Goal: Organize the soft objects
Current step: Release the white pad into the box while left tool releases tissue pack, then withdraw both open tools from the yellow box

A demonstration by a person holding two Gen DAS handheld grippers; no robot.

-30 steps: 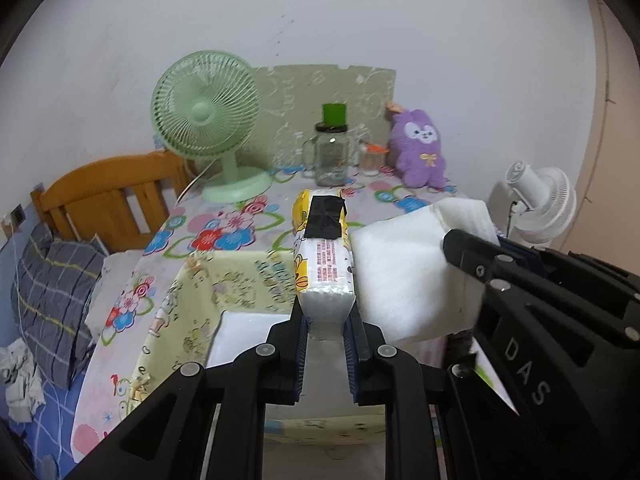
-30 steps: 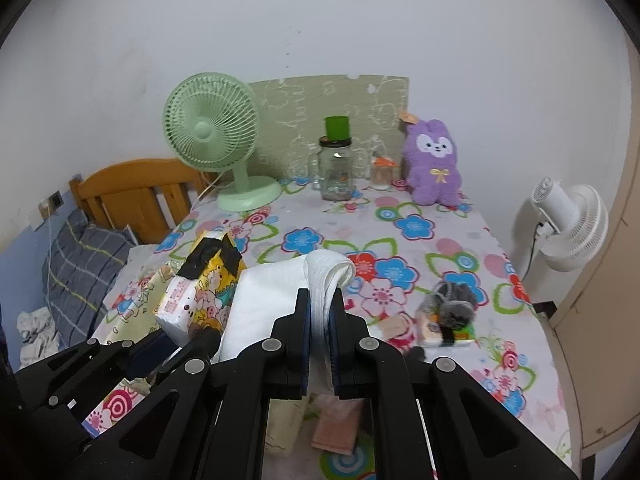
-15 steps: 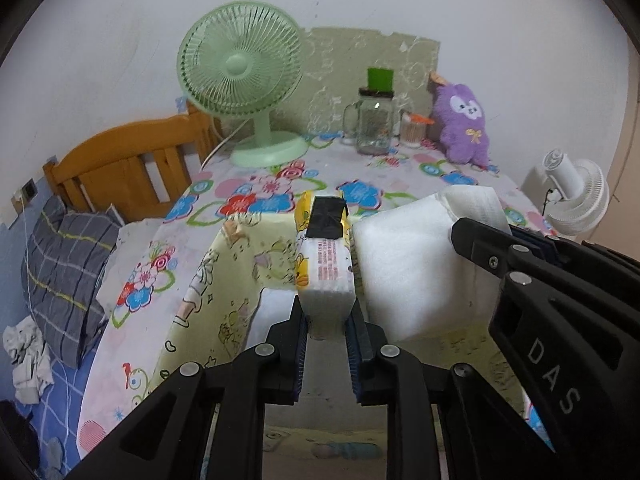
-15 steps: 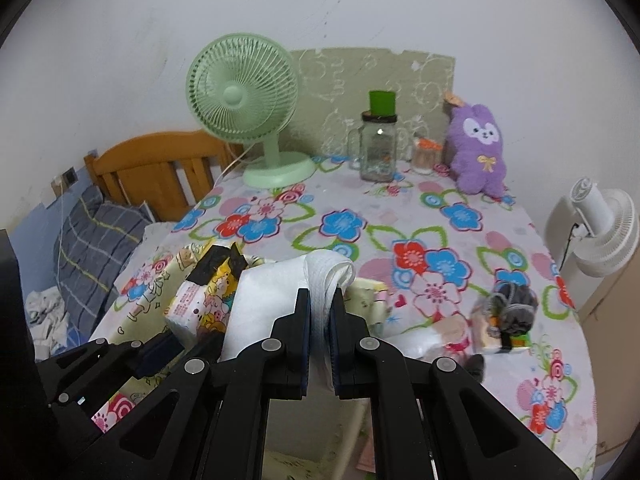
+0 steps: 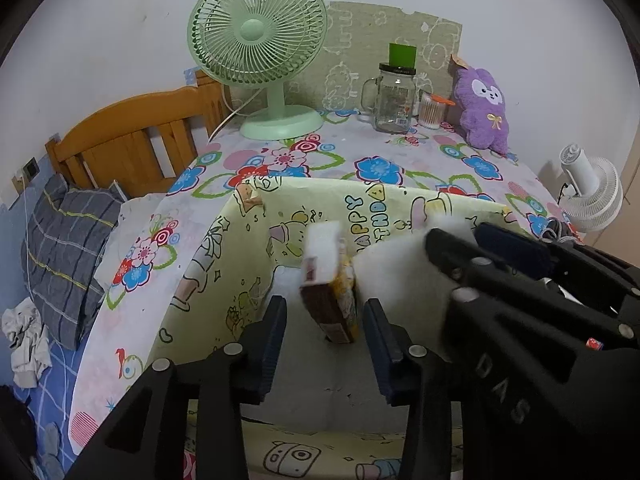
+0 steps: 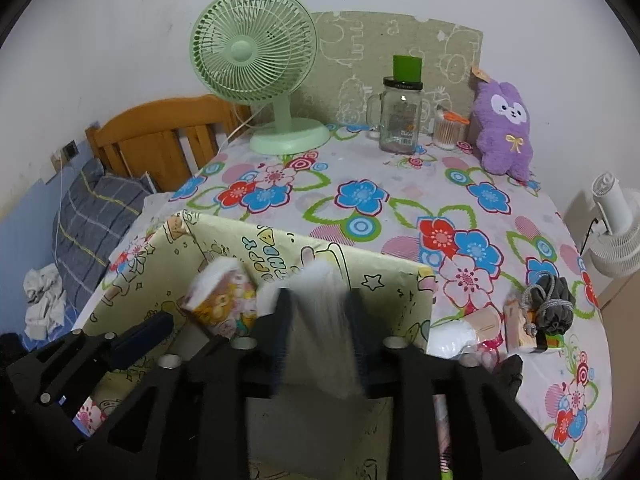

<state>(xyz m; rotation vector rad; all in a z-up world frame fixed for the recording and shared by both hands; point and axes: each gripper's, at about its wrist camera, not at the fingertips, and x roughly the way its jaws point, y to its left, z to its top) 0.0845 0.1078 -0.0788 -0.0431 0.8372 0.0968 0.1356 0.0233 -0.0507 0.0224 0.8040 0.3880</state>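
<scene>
The left gripper (image 5: 324, 334) is being held over a yellow cartoon-printed box (image 5: 248, 248) standing at the near edge of the table (image 5: 400, 152). Its jaws have just been opening, and they are now being shown parted, with the tissue pack (image 5: 326, 280) lying tilted and blurred between them, clear of both pads, inside the box. The right gripper (image 6: 320, 332) is being held just beside it over the same box; its jaws too have just been opening and are being seen spread apart. The white folded cloth (image 6: 320, 320) is being shown blurred between them; whether the pads are touching it cannot be told. In the right wrist view the tissue pack (image 6: 222, 298) is being seen just left of the cloth, within the box walls. A green fan (image 6: 256, 64), a glass jar (image 6: 400, 116) and a purple plush toy (image 6: 506, 128) are being shown standing at the far side of the flowered table.
</scene>
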